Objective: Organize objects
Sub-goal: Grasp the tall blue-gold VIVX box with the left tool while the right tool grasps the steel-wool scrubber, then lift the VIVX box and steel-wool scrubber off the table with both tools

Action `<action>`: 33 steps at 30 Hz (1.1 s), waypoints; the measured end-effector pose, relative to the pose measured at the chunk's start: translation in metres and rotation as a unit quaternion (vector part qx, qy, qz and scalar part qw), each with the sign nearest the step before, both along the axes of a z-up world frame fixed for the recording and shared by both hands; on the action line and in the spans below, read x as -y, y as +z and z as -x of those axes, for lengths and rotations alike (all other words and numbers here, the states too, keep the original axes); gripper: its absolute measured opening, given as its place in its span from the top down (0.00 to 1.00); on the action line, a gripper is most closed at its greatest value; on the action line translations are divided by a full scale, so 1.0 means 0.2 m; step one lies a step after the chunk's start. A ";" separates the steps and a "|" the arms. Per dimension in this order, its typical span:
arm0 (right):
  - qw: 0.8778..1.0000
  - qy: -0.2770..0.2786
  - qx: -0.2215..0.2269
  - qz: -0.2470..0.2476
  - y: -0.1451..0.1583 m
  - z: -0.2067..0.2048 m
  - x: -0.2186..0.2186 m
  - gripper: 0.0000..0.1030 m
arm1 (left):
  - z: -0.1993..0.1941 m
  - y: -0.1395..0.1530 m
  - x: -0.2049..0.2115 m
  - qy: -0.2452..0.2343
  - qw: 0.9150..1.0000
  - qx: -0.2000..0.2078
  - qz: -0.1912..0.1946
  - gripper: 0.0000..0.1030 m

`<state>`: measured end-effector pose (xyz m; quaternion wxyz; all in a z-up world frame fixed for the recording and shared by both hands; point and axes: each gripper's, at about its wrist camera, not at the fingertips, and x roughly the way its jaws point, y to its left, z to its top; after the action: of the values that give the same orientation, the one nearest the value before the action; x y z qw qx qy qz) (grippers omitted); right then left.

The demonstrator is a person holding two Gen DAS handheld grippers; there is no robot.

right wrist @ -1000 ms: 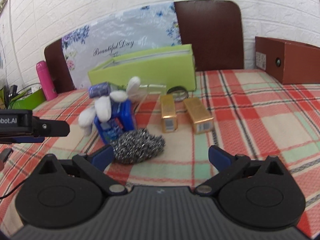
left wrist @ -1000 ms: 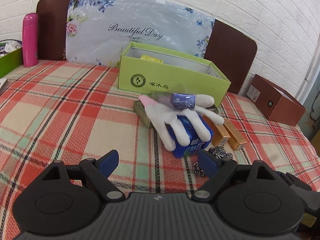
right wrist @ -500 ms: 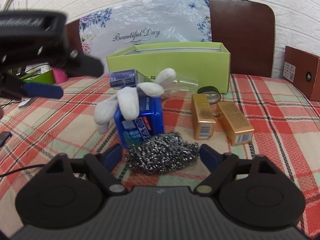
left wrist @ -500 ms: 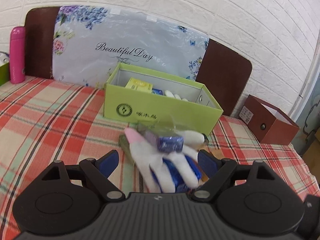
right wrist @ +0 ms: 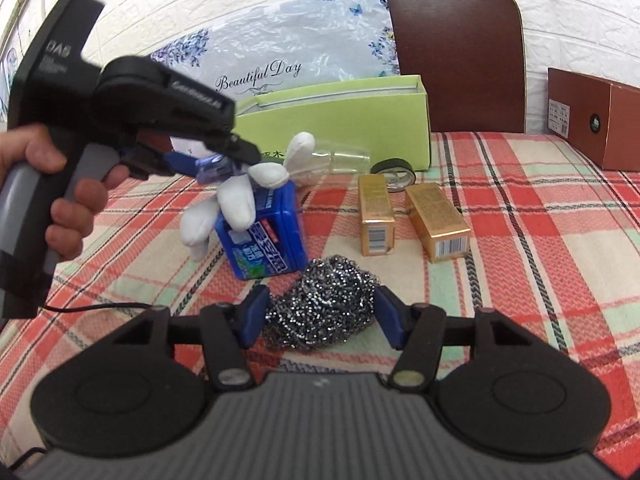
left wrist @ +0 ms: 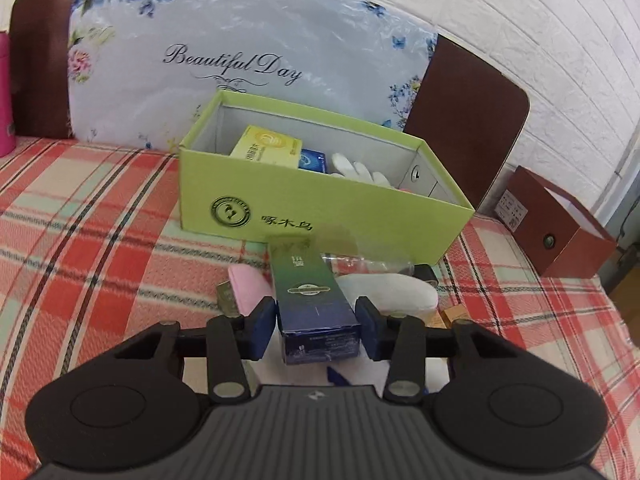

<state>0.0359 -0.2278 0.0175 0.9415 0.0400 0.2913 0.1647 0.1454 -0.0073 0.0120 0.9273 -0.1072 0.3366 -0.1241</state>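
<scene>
A floral "Beautiful Day" board [left wrist: 224, 68] leans against a brown headboard [right wrist: 456, 60], pink bottle [left wrist: 5, 92] beside

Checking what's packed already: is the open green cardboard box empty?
No, the green cardboard box already holds a yellow carton, a blue packet and a white glove.

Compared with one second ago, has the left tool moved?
Yes. The left tool went forward toward the green box and now grips the dark carton.

Left wrist view looks along its fingers [left wrist: 264, 326], close over the pile toward the green box [left wrist: 320, 204]. Right wrist view sits lower (nearer the tabletop [right wrist: 540, 216]), sharing that box [right wrist: 340, 120].
</scene>
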 end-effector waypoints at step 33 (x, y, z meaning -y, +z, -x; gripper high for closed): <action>0.998 -0.039 -0.043 -0.002 0.03 0.12 0.15 0.28 | 0.41 -0.25 -0.17 0.003 0.997 -0.045 -0.062 0.42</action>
<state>0.0128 -0.2571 0.0234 0.9339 0.0599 0.3290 0.1266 0.0637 0.0274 -0.0374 0.9162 -0.0558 0.3852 -0.0953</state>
